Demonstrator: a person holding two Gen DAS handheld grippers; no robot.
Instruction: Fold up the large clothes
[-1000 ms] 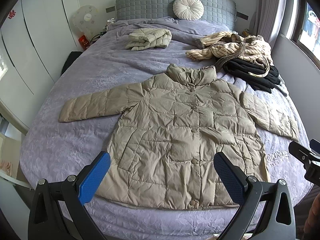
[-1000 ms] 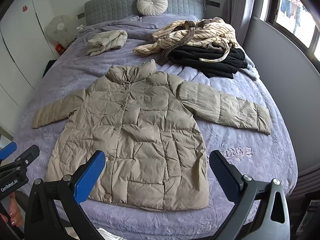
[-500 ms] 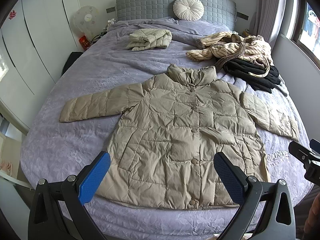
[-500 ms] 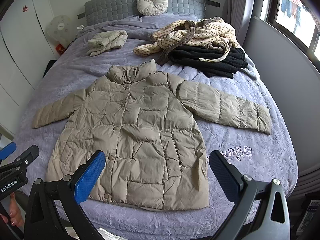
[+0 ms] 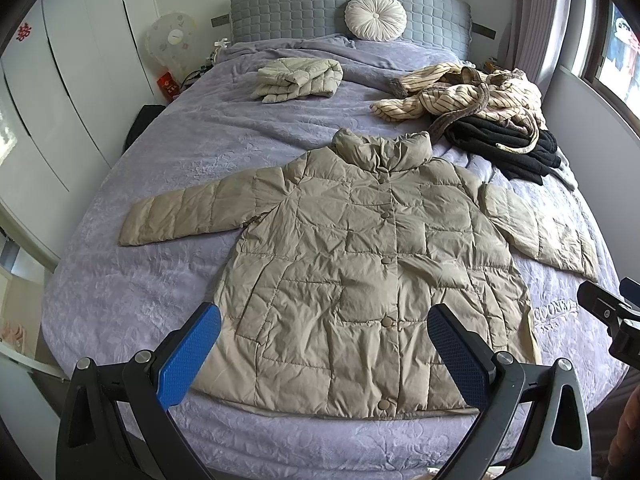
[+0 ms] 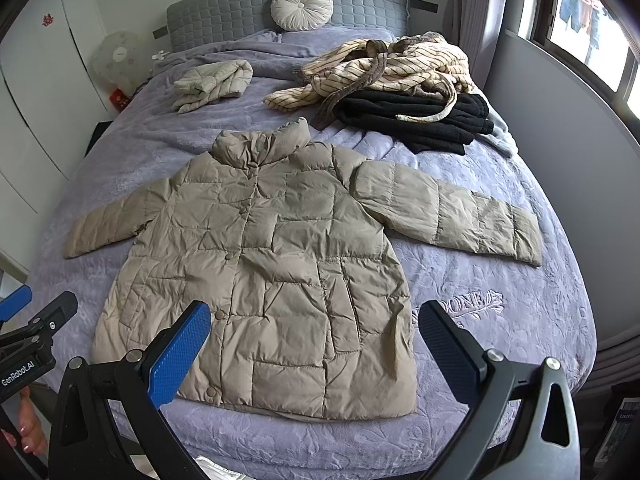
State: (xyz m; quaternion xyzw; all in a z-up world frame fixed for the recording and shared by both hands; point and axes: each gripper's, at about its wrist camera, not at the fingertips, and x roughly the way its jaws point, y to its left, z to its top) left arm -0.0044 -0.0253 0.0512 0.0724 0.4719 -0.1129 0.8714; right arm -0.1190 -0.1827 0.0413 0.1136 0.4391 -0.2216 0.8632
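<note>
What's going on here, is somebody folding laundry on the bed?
Yes, but folding hasn't begun. A person holds a claw in each hand; the left claw and right claw both hover open above the near hem of a beige puffer jacket, touching nothing. The jacket lies flat, buttoned, sleeves spread, on the purple bedspread. Farther back sit an already folded pale jacket and an unfolded pile: a striped robe on black clothing.
</note>
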